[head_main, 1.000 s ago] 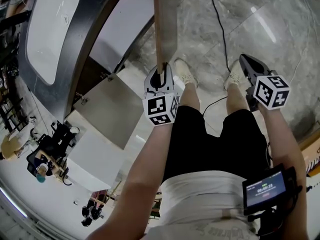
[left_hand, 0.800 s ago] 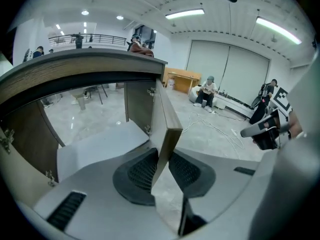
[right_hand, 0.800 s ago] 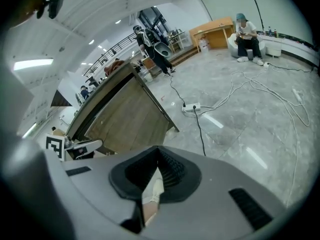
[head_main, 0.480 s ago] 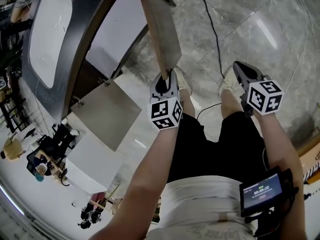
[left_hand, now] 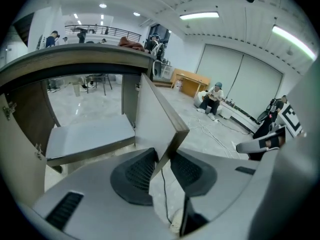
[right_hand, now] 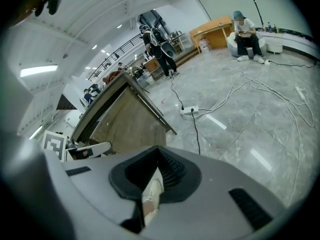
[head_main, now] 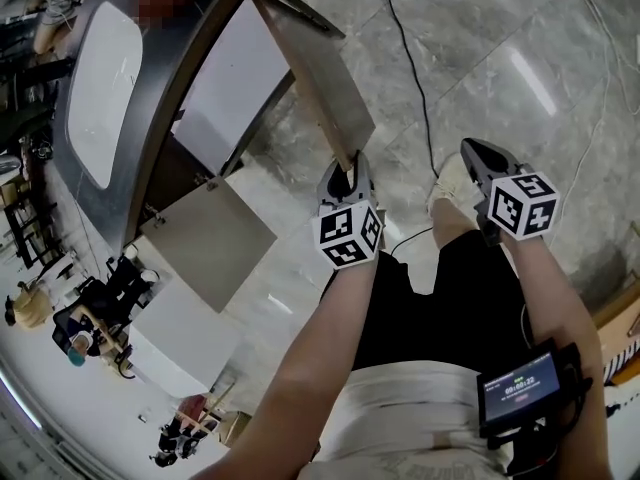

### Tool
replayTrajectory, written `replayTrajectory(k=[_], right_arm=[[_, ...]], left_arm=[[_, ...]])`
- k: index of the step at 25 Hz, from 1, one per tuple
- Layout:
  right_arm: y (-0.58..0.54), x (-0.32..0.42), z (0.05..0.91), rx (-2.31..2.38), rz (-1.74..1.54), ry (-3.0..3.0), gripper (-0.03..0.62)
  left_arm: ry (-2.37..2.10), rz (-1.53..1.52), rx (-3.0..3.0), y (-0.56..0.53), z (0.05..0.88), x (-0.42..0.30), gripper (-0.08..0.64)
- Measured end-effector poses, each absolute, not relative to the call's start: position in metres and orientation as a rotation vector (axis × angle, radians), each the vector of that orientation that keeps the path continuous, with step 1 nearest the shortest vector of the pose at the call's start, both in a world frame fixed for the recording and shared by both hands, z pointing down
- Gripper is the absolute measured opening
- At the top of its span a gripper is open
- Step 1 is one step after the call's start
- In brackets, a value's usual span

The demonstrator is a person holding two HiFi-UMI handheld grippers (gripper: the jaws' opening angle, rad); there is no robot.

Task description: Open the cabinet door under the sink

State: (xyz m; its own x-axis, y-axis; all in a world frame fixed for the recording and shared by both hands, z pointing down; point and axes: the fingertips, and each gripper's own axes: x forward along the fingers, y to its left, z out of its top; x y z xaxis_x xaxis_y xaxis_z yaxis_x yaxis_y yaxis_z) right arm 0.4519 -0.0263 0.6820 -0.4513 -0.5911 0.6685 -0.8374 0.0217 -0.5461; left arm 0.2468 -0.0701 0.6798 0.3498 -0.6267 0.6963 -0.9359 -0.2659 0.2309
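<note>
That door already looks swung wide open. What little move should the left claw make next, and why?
Probably slide the left gripper back off the cabinet door. The door already stands well out from the cabinet under the sink, and the jaws are opening with its edge between them, so letting go seems all that remains.

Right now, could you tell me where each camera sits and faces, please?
Head view: on the person's head, steeply down at the brown wooden cabinet door and grey marble floor; forearms, legs show.
Left gripper view: on the left gripper, along its opening jaws astride the door's edge.
Right gripper view: on the right gripper, jaws shut, toward the door's outer face; a pale shoe shows.
All three share the door.
</note>
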Motion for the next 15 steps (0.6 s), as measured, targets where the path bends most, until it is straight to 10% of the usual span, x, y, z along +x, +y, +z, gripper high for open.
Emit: replayTrajectory(k=[15], right_arm=[[-0.034,0.517,0.677,1.47,1.411,-2.067,0.014]], left_arm=[[-1.337,0.605,1.973,-0.086,0.679,0.336,0.128]])
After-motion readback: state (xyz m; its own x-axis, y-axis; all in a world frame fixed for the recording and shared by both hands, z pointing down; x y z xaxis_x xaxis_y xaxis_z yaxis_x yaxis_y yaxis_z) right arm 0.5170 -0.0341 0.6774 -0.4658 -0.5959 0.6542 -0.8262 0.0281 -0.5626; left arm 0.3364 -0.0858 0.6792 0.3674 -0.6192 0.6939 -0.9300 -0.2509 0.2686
